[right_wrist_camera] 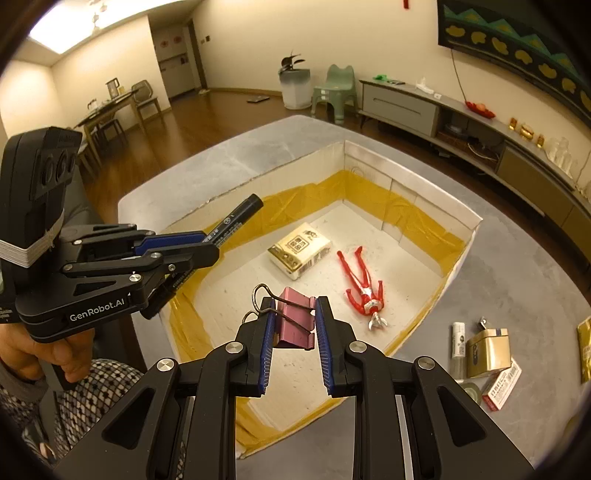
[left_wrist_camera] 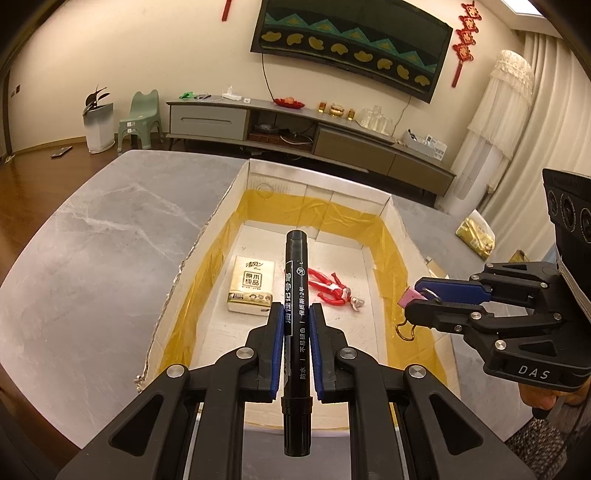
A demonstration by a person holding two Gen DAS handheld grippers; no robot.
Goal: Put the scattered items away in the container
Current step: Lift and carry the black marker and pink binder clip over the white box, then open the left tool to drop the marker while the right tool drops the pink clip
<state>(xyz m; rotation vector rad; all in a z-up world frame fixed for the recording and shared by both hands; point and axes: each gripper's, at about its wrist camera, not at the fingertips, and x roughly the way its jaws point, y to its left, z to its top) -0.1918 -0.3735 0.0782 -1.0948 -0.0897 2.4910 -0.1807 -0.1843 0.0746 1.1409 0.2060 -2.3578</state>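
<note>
Black marker (left_wrist_camera: pixel 295 295) pinched in left gripper (left_wrist_camera: pixel 297 321) fingers, long axis straight ahead, cap toward frame top, over the box (left_wrist_camera: pixel 207 236). Right gripper (right_wrist_camera: pixel 293 321) fingers clamp pink binder clip (right_wrist_camera: pixel 295 323), wire handles upper left, above box interior.

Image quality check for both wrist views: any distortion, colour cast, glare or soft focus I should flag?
Left wrist view: strong fisheye bending of the table edge, dark vignette corners, warm yellow cast; the marker in the left gripper is sharp, its print legible. Right wrist view: same bending and cast, ceiling light blown out; the pink binder clip in the right gripper is sharp, the background softer.
</note>
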